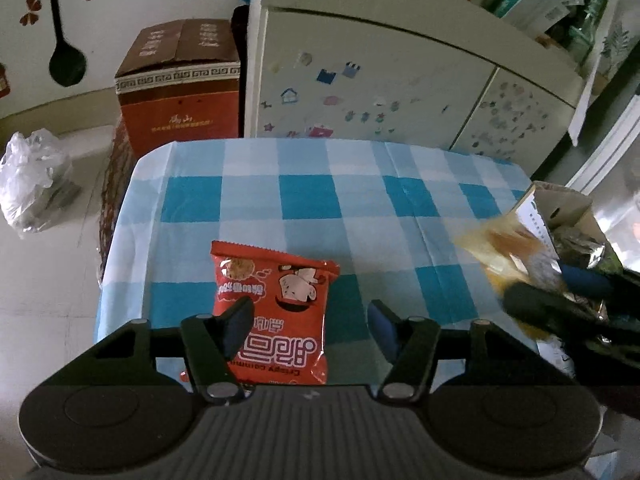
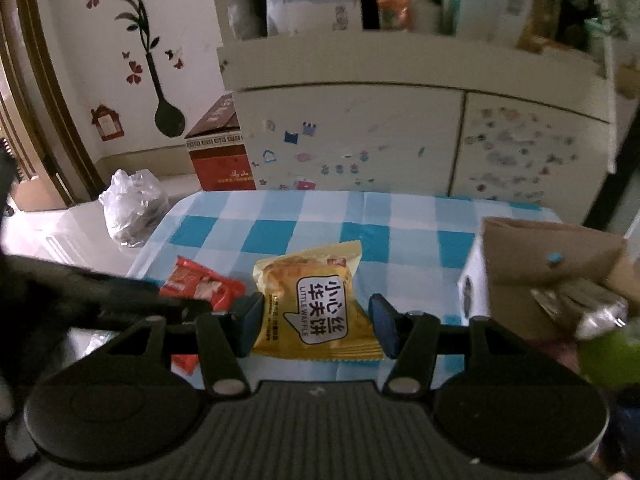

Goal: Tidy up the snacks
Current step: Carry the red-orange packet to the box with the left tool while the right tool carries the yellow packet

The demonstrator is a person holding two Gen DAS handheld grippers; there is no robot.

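Figure: two sealed snack packets over the blue-checked tablecloth [image 2: 320,216], taken as landmark. I am gripping the yellow waffle packet [image 2: 316,304] in my right gripper [image 2: 316,326], both blue pads pressing on its sides, lifted above the cloth's near half and left of the cardboard box [image 2: 552,256] at the cloth's right edge. Its label is reading "LITTLE WAFFLE" under bold Chinese characters. I am judging it light, crinkly and slippery, the wafer inside brittle; a hold across the flat middle is suiting it. My left gripper [image 1: 310,330] is standing part open around the red packet [image 1: 276,308], which is lying on the cloth's near left; its left pad is overlapping the film, while the right pad is standing clear. The upside-down print is starting "Crispy". I am judging it equally light, best pinched by its crimped side edges.
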